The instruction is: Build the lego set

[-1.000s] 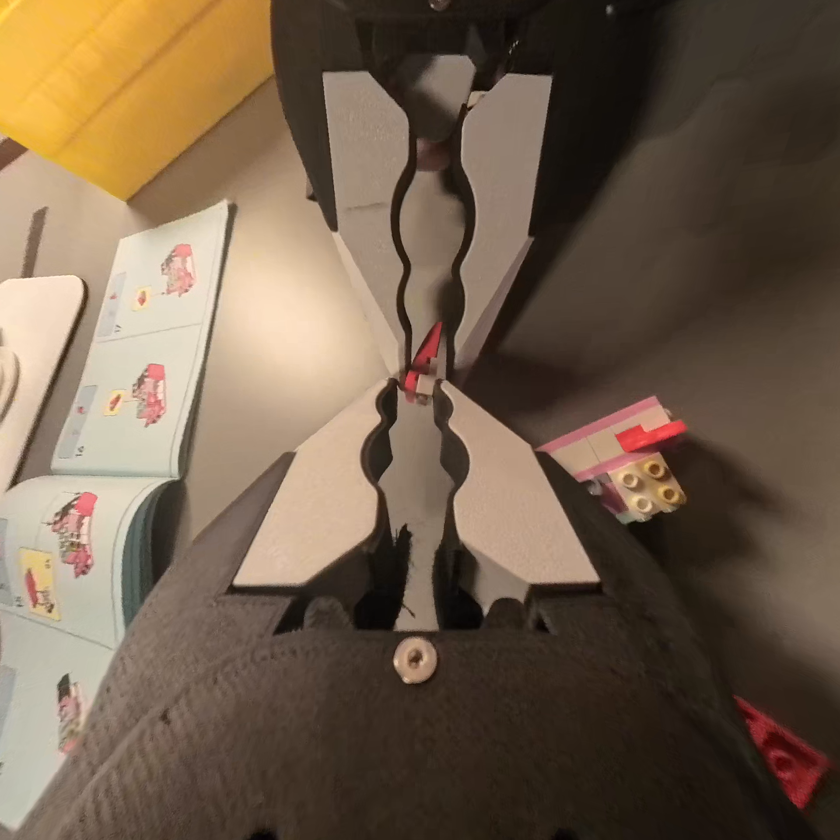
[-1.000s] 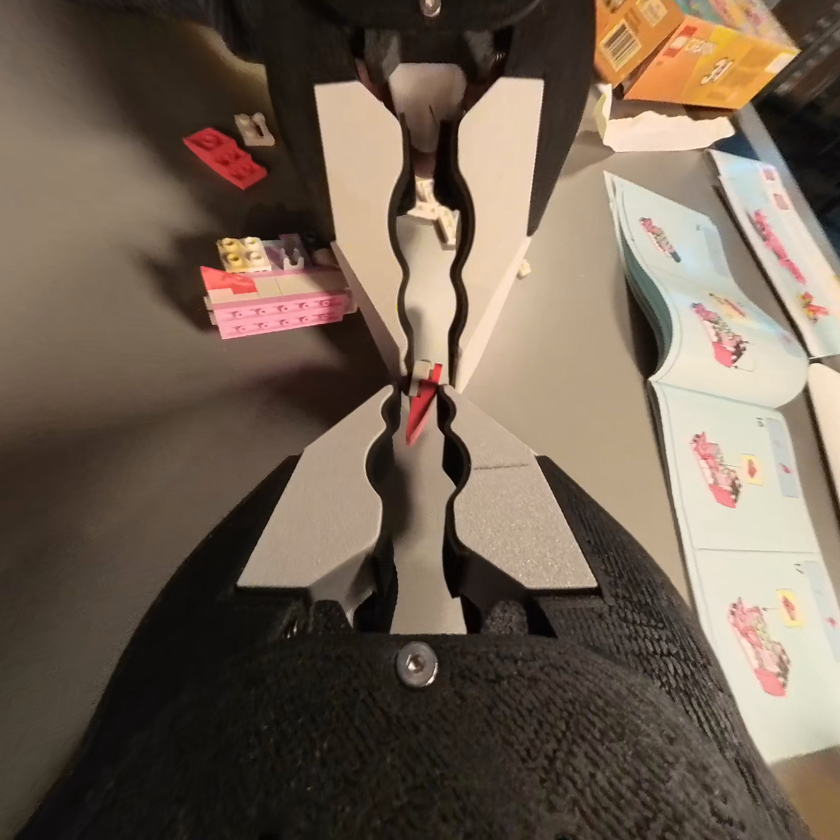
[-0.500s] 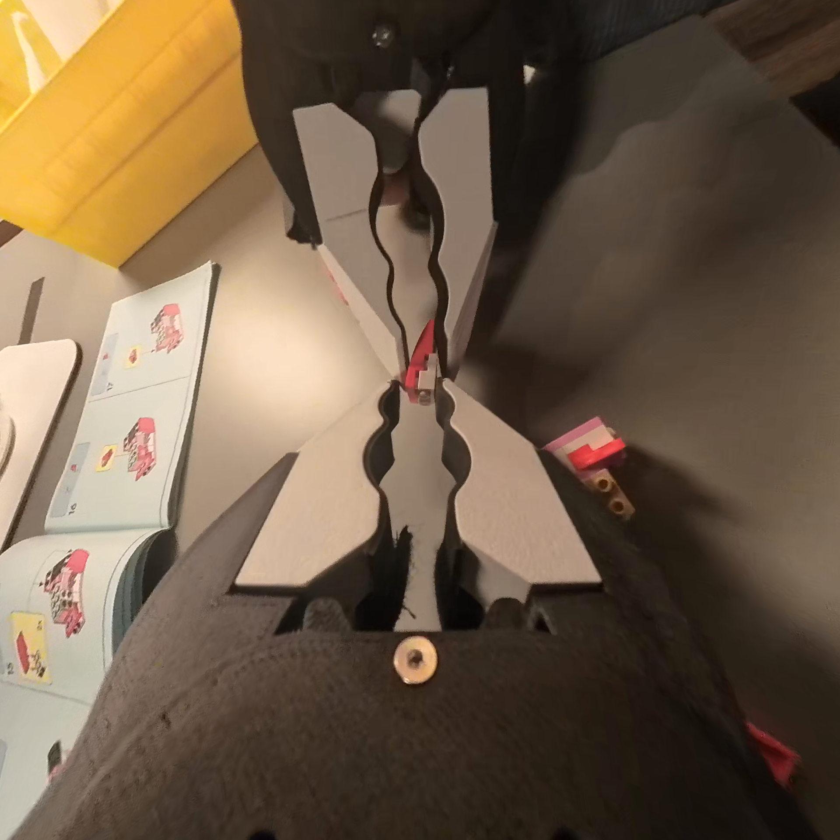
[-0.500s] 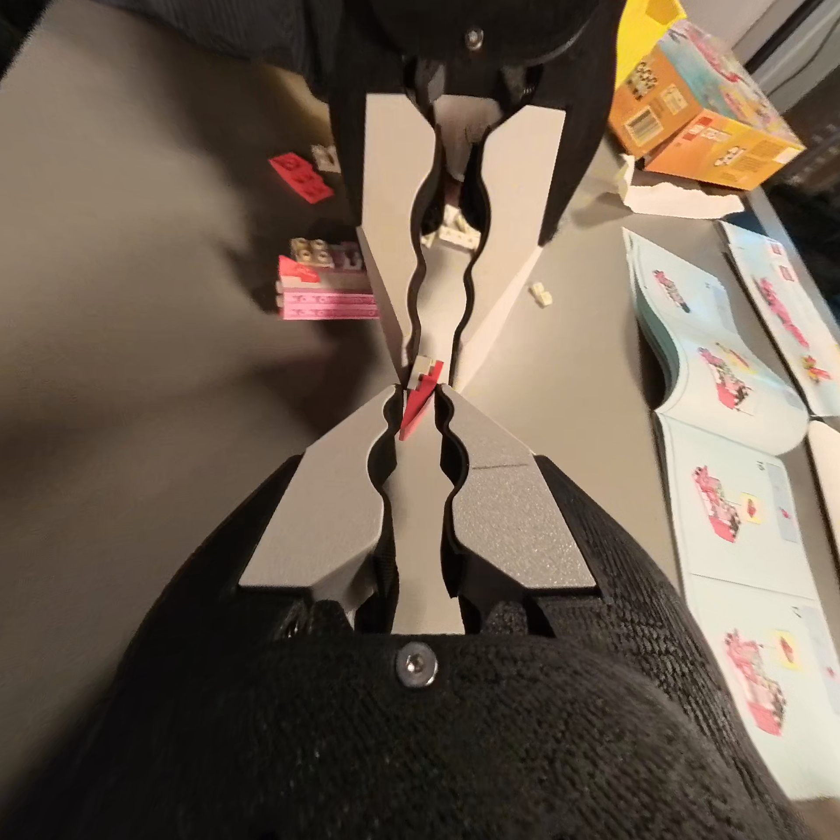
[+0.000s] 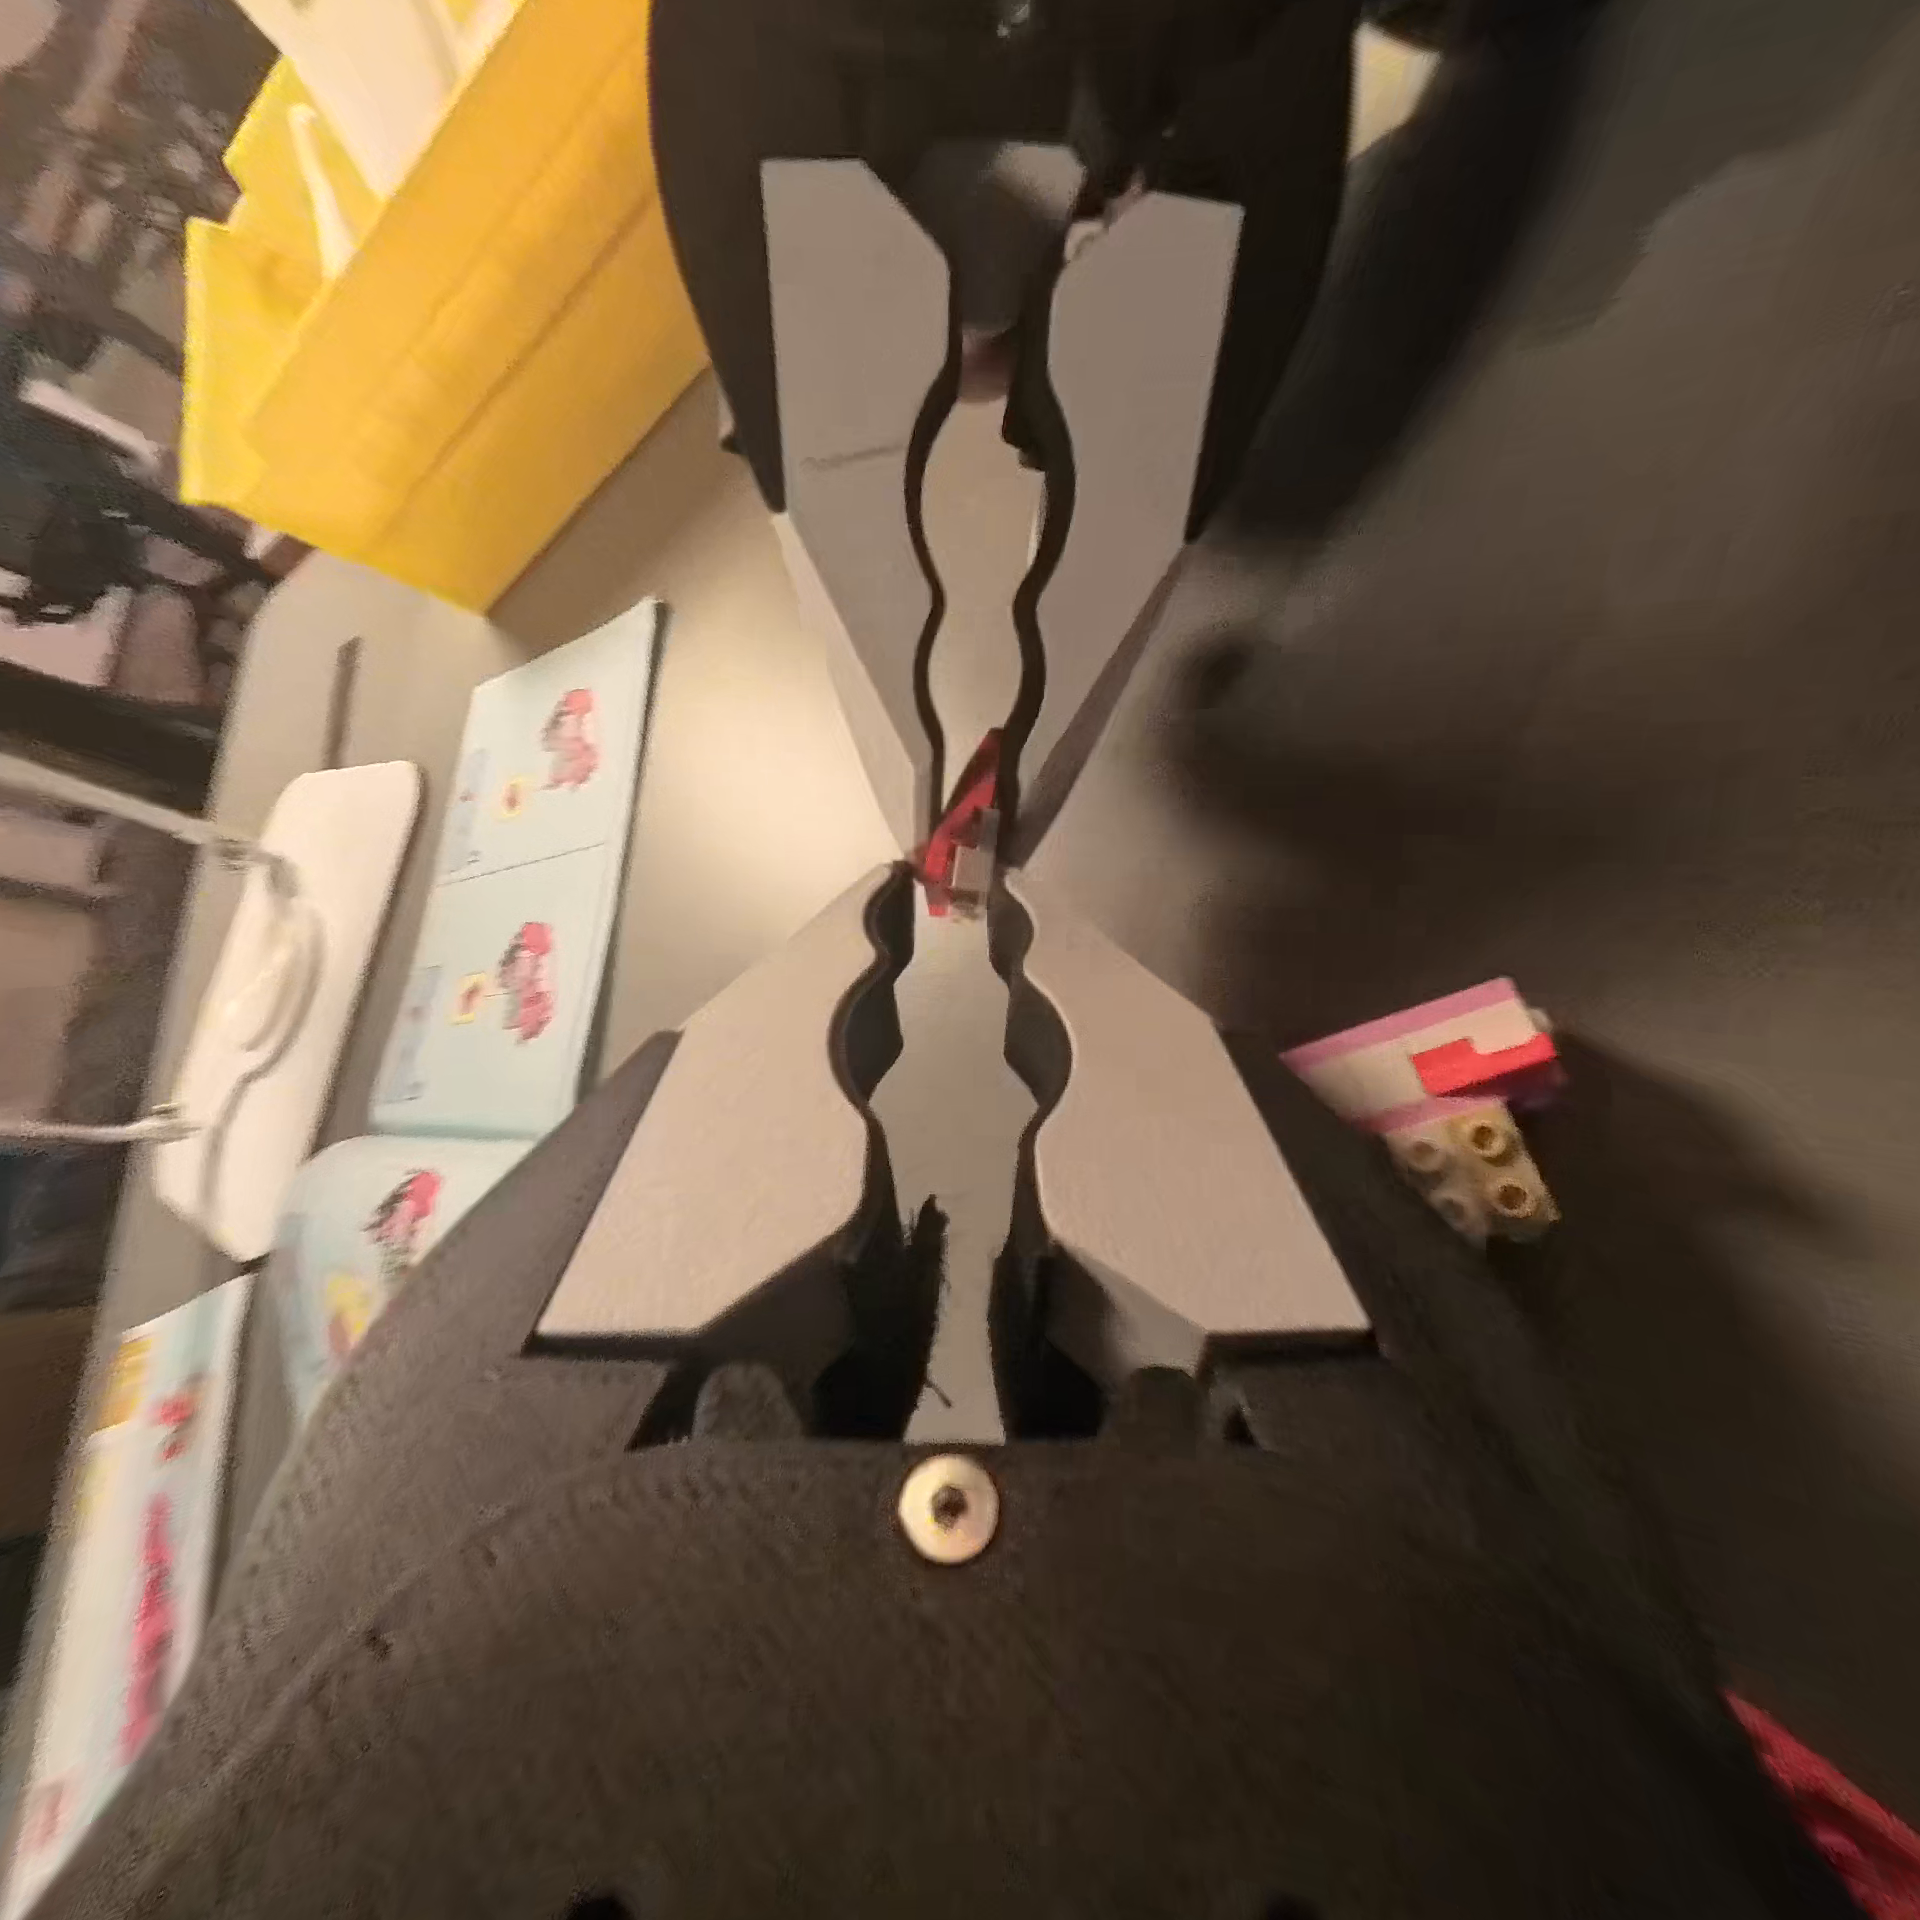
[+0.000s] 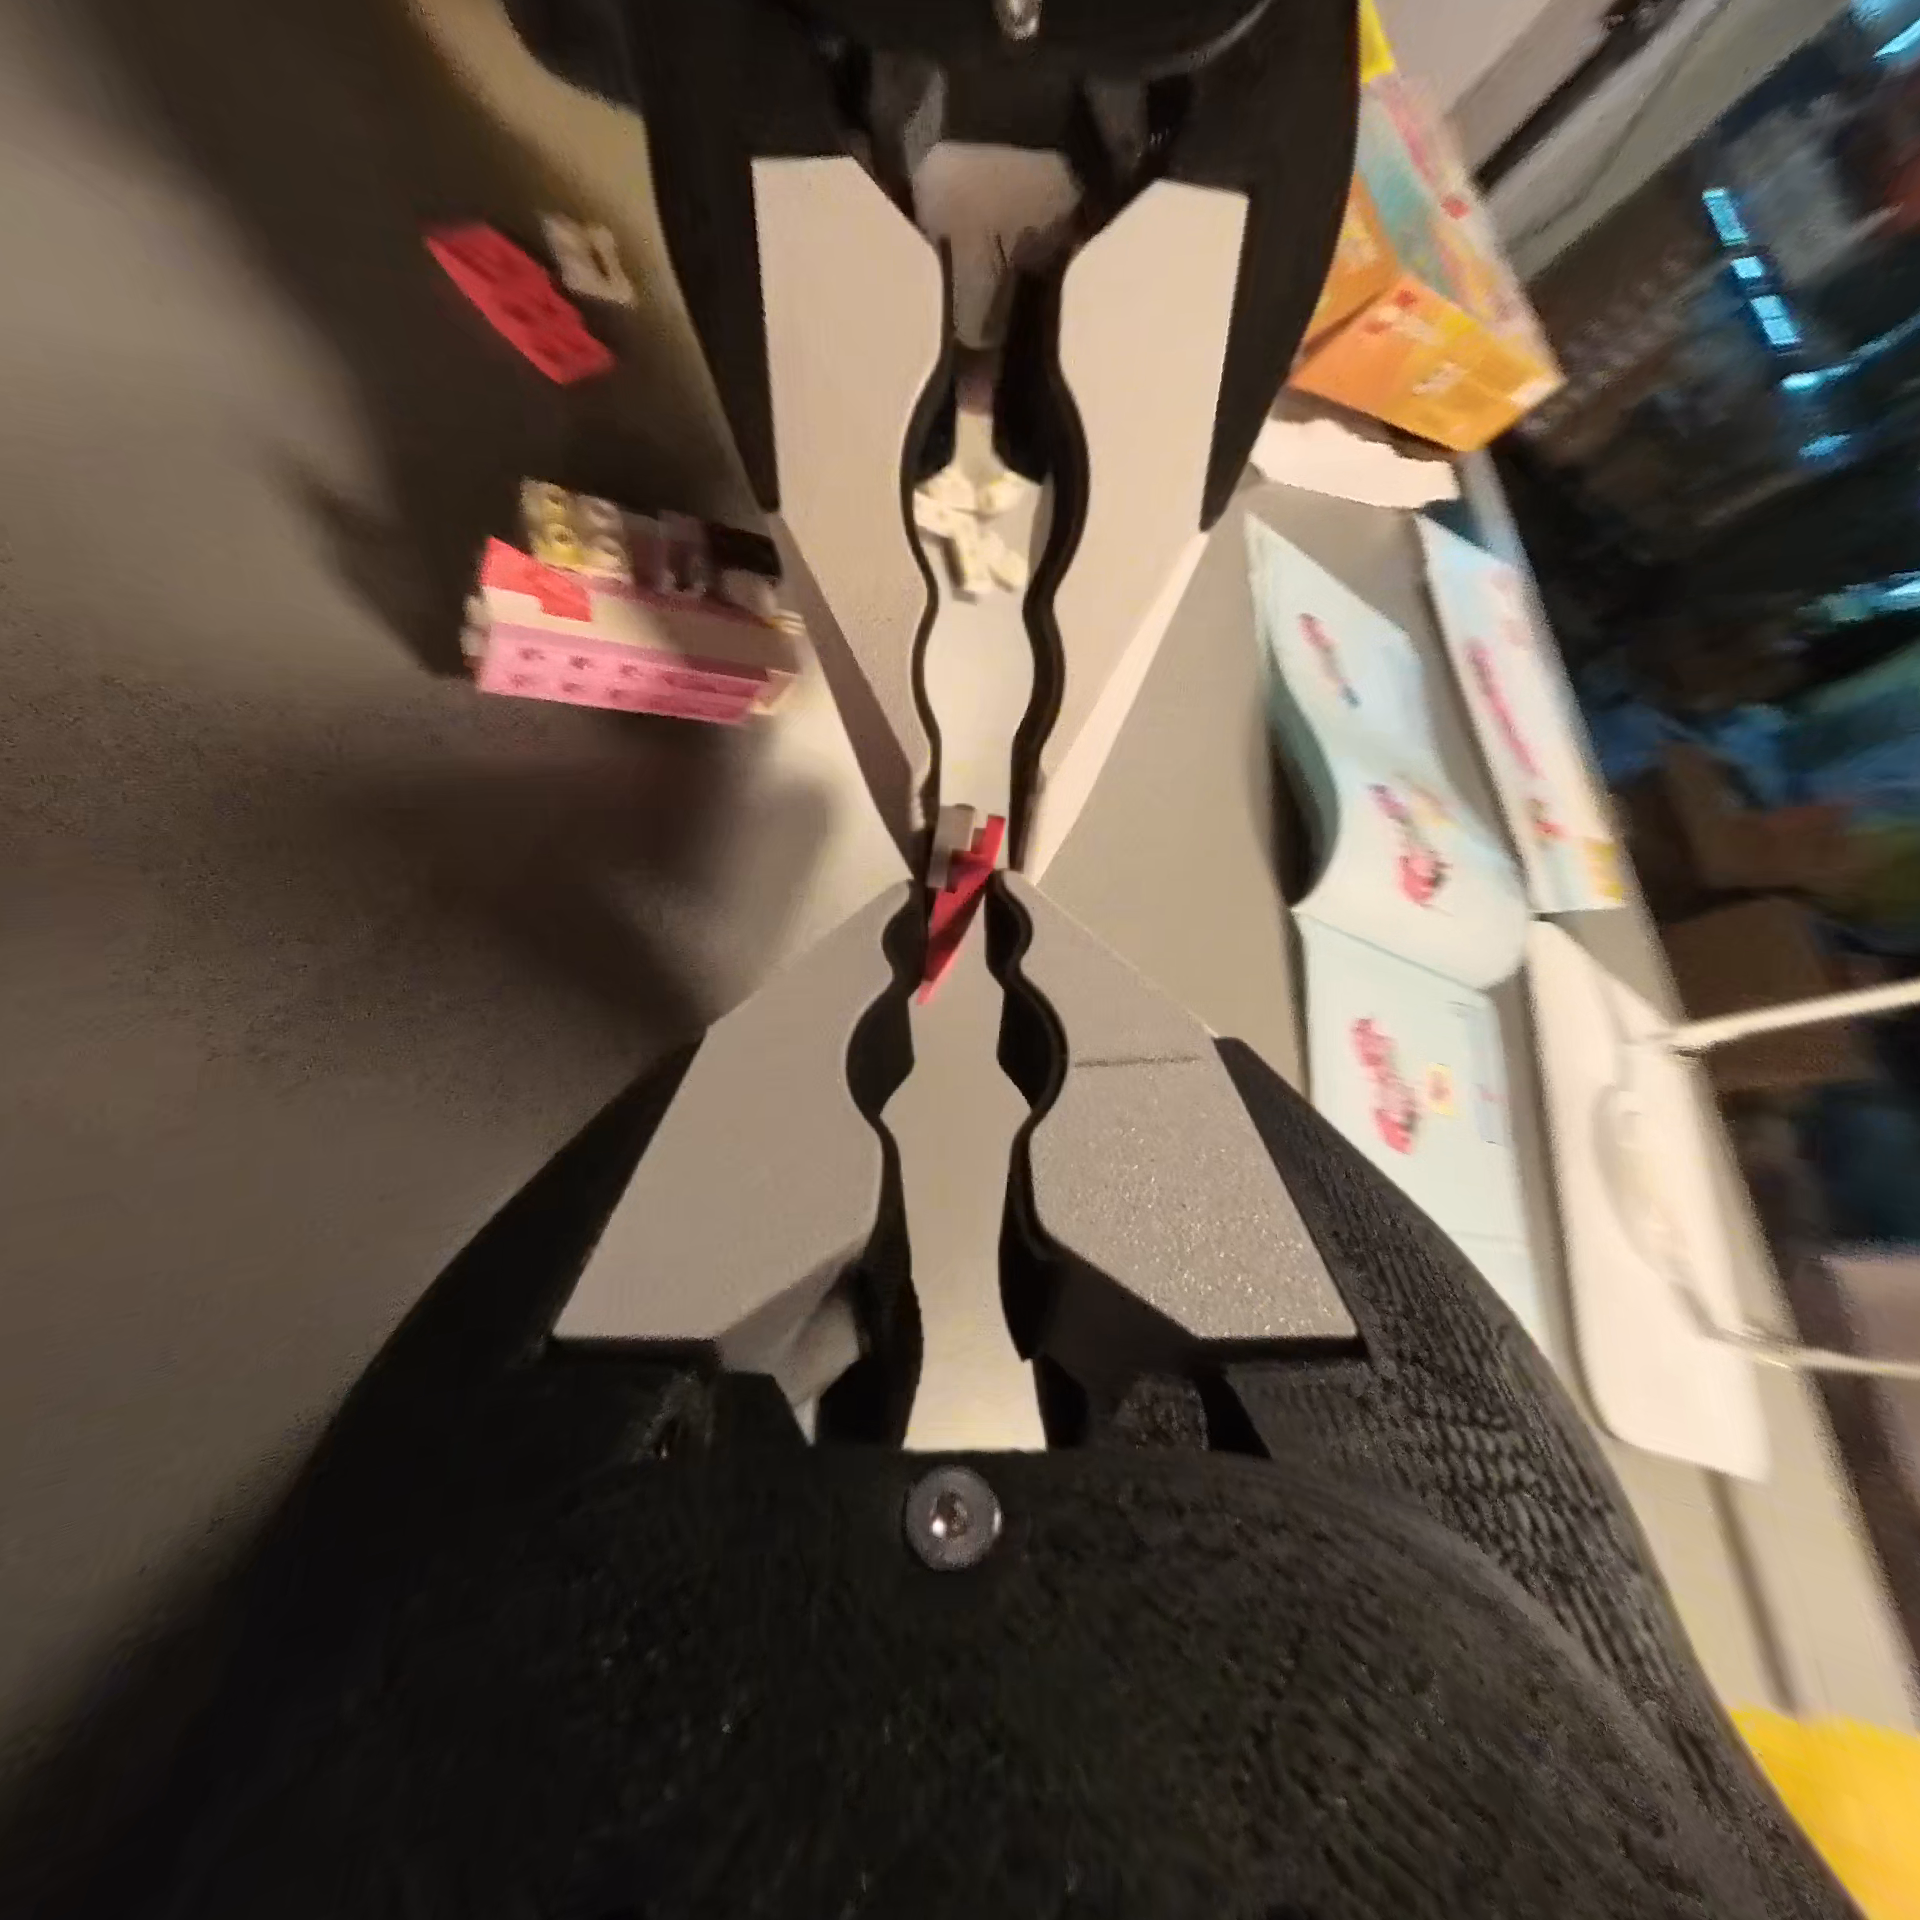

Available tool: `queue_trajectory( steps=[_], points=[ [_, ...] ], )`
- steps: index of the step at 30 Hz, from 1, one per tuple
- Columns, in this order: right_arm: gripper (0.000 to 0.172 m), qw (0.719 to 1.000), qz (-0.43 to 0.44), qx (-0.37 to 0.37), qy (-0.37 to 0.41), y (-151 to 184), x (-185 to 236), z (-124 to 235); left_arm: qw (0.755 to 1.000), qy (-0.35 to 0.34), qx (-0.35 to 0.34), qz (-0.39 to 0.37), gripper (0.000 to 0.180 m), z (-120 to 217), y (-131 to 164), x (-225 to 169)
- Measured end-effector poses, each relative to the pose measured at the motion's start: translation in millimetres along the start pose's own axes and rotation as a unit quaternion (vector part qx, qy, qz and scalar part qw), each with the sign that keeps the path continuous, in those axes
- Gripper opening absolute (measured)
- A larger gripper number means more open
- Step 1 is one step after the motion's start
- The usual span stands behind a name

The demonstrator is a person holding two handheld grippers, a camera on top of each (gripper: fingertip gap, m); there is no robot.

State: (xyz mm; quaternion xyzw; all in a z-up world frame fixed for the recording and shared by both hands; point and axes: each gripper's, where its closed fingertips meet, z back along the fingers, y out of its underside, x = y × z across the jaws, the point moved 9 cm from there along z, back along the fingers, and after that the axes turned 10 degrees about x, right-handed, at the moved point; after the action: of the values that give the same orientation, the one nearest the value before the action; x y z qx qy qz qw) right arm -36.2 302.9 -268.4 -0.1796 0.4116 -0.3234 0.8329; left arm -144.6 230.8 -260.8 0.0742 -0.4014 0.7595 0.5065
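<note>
My two grippers meet tip to tip above the grey table (image 5: 1558, 727). My left gripper (image 5: 951, 883) is shut on a small grey brick (image 5: 975, 857) joined to a thin red plate (image 5: 951, 831). The red plate runs on into the jaws of my right gripper (image 5: 971, 774), seen at the top of the left wrist view. In the right wrist view my right gripper (image 6: 958, 883) is shut on the red plate (image 6: 951, 930). The grey brick (image 6: 956, 831) sits just beyond, in the tips of the left gripper (image 6: 971, 805).
A pink, red and cream brick build (image 5: 1423, 1049) (image 6: 623, 665) lies on the table beside the grippers. A loose red plate (image 6: 514, 301) and small white pieces (image 6: 966, 530) lie farther off. Open instruction booklets (image 5: 530, 831) (image 6: 1392, 810), a yellow bin (image 5: 416, 343), an orange box (image 6: 1423, 343) and a white tray (image 5: 281, 987) line the edge. Left and right tips are no more than a few centimetres apart.
Both grippers have moved together, still tip to tip on the red and grey piece. My right pads have closed tighter on the red plate. The background has shifted and blurred.
</note>
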Motion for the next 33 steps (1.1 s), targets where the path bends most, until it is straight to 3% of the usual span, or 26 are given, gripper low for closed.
queue_trajectory(
  steps=[5,13,17,19,22,26,28,33],
  points=[
    [0.007,0.994,0.057,0.049,0.082,-8,1,1,0.997,-0.063,0.025,-0.028,0.012,2,-4,1],
    [0.007,0.991,0.067,0.065,0.095,-8,1,-1,0.997,-0.072,0.03,-0.03,0.012,-1,-3,1],
    [0.007,0.993,0.03,0.023,0.113,-3,-6,-1,0.992,-0.008,-0.03,0.121,0.014,1,3,14],
    [0.007,0.987,0.04,-0.01,0.158,-4,-8,2,0.975,0.044,-0.083,0.203,0.035,8,8,23],
    [0.007,0.979,0.058,-0.008,0.193,2,-10,1,0.953,0.071,-0.109,0.273,0.04,13,20,32],
    [0.007,0.966,0.115,-0.044,0.228,-3,-3,2,0.92,0.171,-0.137,0.326,0.043,7,20,29],
    [0.007,0.958,0.143,-0.047,0.244,-6,-1,3,0.91,0.199,-0.144,0.335,0.036,6,20,29],
    [0.007,0.946,0.197,-0.037,0.256,-7,5,-1,0.915,0.192,-0.159,0.317,0.036,9,20,29]
  ],
)
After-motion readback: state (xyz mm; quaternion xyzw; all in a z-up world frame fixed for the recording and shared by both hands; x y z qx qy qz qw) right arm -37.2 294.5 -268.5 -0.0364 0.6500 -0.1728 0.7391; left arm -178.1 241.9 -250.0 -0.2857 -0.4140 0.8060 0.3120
